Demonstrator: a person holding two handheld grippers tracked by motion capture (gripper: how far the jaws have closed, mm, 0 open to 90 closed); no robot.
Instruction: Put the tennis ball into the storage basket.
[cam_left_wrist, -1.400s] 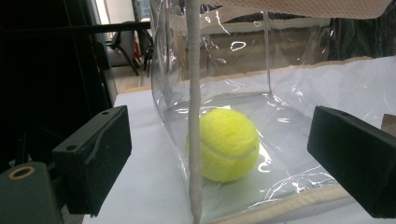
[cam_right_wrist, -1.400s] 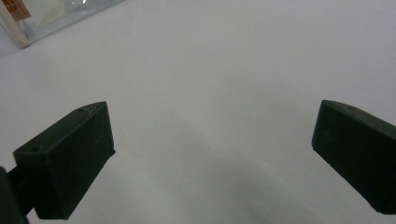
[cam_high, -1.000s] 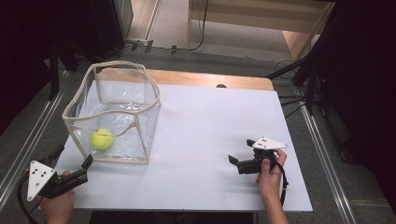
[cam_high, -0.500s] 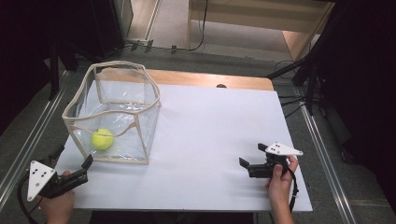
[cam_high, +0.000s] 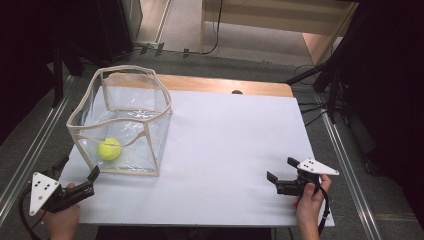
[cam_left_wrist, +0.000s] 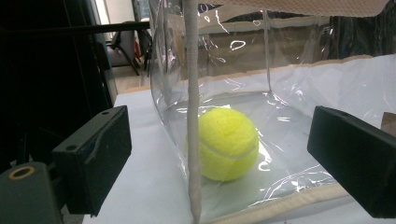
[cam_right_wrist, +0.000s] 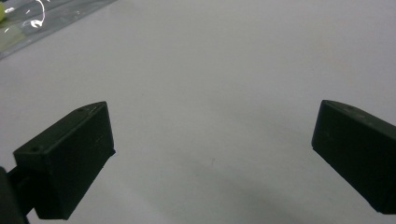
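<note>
Just ahead of the left tongs (cam_high: 79, 171), gaping and empty, a tennis ball (cam_left_wrist: 227, 143) sits inside the clear bin (cam_high: 159, 102); right tongs (cam_high: 283, 169) hover wide open over bare table (cam_high: 235, 140).

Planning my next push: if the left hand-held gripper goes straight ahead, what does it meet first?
Likely the beige-trimmed corner of the clear plastic box, centred between the left hand-held gripper's open jaws; the yellow tennis ball sits behind that wall.
</note>
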